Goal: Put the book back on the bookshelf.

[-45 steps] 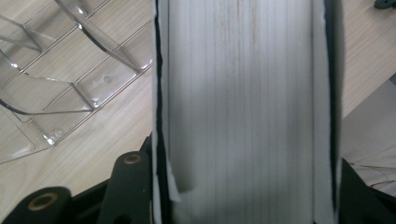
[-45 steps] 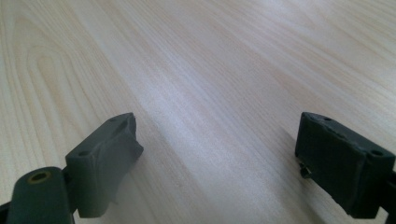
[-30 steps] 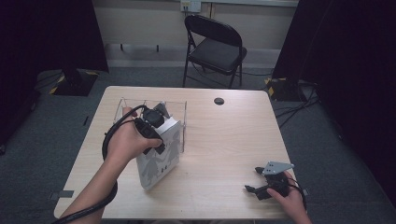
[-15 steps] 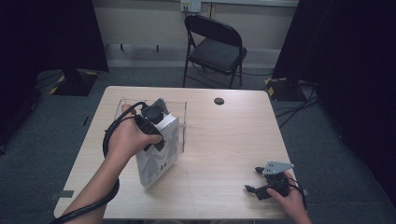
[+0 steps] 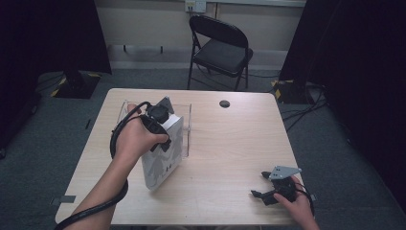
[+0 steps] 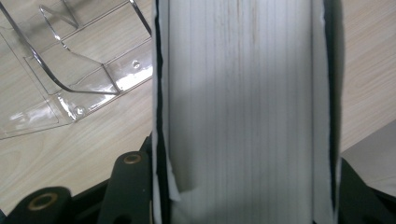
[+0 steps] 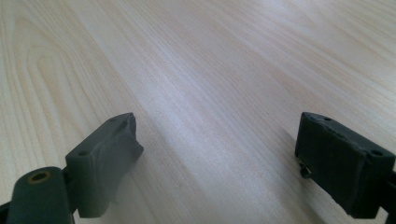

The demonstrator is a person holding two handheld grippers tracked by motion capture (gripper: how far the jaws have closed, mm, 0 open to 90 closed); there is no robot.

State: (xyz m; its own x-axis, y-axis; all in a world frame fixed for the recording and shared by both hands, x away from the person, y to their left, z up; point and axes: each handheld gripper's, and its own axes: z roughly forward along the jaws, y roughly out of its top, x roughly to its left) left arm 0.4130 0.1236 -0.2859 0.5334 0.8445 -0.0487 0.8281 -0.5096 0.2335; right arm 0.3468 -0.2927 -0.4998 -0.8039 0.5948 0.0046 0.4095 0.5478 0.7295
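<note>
Carpeted grey floor, dark curtains at both sides, a black folding chair (image 5: 218,48) behind; then the table (image 5: 239,143), pale wood-grain laminate with rounded corners, matt. On it, a clear acrylic book stand (image 5: 187,125), thin bent sheet with glossy edges, standing at the table's left half. Thick white book (image 5: 163,153), soft cover with dark printed figures, upright on its lower edge and leaning just beside the stand, touching or nearly so; against the two earlier pictures it sits a shade more upright and closer to the stand, so the placing looks nearly finished (my judgement). Left gripper (image 5: 160,125), black plastic, jaws clamped across the book's thickness, the ribbed white page edge between them. Right gripper (image 5: 263,184), jaws spread wide with nothing between them, resting low near the table's front right corner, unmoved. Small black round disc (image 5: 224,103) toward the far edge.
</note>
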